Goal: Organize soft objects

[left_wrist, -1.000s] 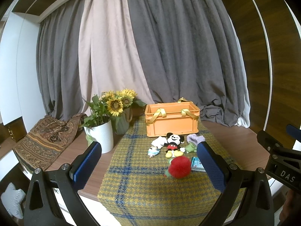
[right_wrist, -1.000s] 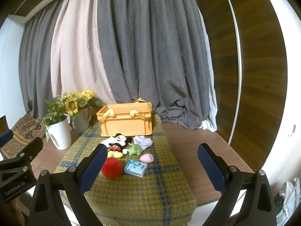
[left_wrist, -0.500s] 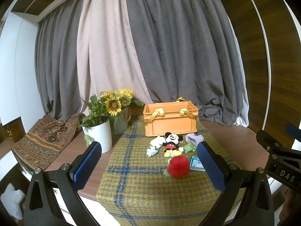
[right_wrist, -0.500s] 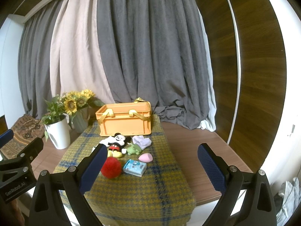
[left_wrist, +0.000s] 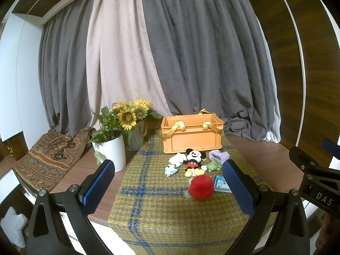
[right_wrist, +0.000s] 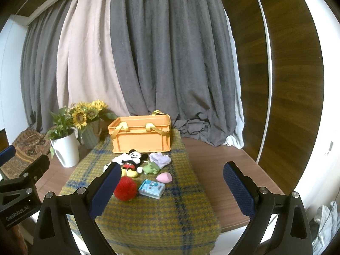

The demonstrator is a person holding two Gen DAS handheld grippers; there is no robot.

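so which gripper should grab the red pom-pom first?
Left, probably. The red pom-pom lies between the left gripper's open fingers. For the right gripper it sits off-centre, beside its left finger. Both are empty and short of the toys.

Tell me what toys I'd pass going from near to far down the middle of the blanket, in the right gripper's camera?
Red pompom → mouse doll → orange basket. The other toys sit off to the sides, so I left them out.

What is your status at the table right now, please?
Left claw open, empty. Right claw open, empty. Soft toys, red pom-pom nearest, loose on plaid cloth before orange crate. Nothing blocking.
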